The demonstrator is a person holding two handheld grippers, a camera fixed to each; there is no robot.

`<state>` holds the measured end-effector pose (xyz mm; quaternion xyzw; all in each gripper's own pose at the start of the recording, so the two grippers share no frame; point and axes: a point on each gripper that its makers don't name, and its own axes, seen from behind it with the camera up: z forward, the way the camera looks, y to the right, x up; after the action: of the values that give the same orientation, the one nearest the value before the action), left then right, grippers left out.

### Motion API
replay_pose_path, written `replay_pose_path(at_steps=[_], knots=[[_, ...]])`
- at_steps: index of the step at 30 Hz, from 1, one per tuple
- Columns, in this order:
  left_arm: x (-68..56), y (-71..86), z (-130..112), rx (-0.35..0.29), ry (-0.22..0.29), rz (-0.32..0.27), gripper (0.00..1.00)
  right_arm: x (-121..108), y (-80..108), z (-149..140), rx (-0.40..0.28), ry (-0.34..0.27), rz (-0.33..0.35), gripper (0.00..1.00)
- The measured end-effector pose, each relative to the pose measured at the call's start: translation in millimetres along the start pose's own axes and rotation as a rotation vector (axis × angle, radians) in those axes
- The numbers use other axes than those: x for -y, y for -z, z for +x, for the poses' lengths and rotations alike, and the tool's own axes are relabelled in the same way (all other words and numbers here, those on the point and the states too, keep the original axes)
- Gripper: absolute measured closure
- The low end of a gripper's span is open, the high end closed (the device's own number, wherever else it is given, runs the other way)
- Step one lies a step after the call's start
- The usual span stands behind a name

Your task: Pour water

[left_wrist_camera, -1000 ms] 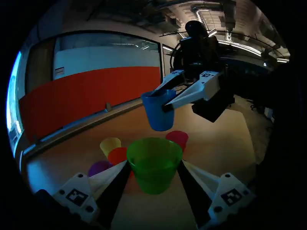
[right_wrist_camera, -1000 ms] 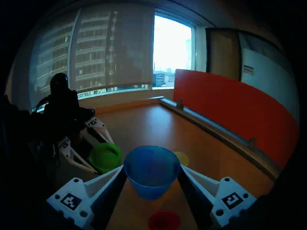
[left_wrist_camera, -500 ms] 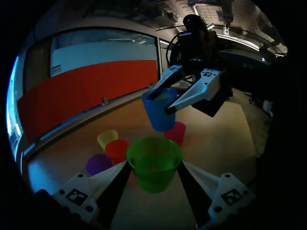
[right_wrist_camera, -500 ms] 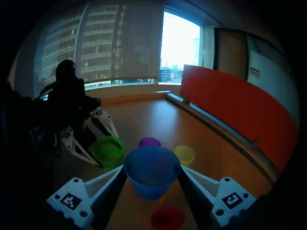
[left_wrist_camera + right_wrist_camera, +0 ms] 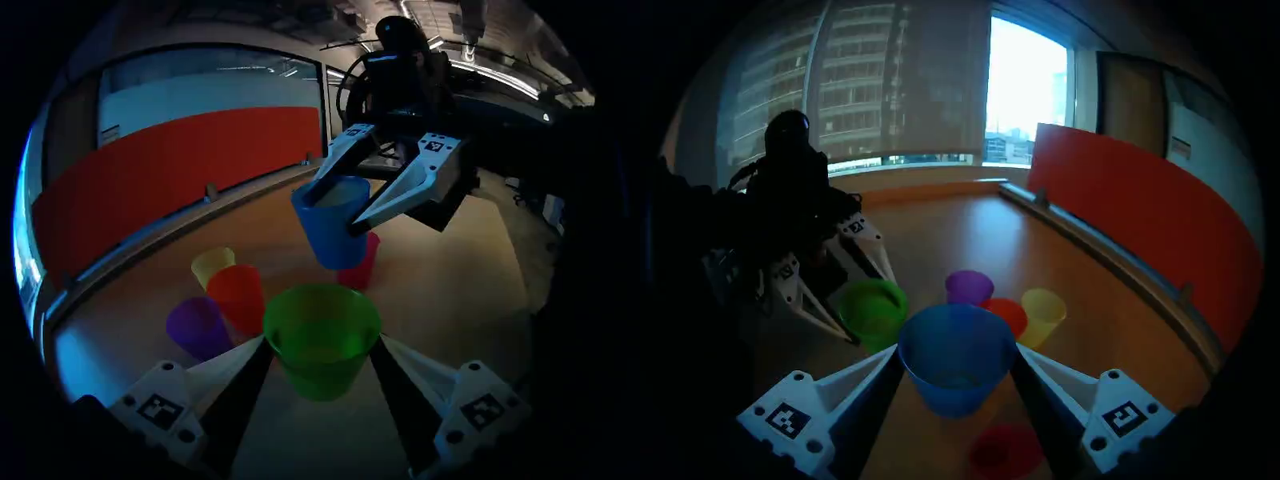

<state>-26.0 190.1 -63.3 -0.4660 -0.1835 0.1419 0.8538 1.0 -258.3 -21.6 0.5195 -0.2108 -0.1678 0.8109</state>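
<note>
Left claw (image 5: 320, 342) clamped on green cup (image 5: 322, 352), upright. Right claw (image 5: 957, 352) clamped on blue cup (image 5: 956, 372), held above the worktop (image 5: 448, 272) near pink cup (image 5: 362, 270). 3 cups stand clustered there: purple (image 5: 194, 324), red (image 5: 238, 292), yellow (image 5: 211, 262).

Left gripper view: pink cup (image 5: 366, 270) mostly behind blue cup (image 5: 328, 228), at its 5 o'clock. Right gripper view: orange cup (image 5: 1010, 314) half hidden at blue cup's 1 o'clock; pink cup blurred, 6 o'clock.

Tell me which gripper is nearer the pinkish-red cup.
Right. The right gripper, holding the blue cup, hangs just above the pinkish-red cup; the left gripper, with the green cup, is farther off.
</note>
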Motion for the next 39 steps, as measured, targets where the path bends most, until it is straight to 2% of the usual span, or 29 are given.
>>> replay_pose_path(at_steps=[15,39], knots=[[-8.0,-2.3,-18.5,0.048,-0.008,-0.03,0.17,13.5,-8.8,-22.5,0.041,0.035,0.026,0.09],[-3.6,-12.5,-43.3,0.099,0.038,-0.038,0.17,27.5,-30.2,-60.7,0.109,0.059,0.053,0.09]])
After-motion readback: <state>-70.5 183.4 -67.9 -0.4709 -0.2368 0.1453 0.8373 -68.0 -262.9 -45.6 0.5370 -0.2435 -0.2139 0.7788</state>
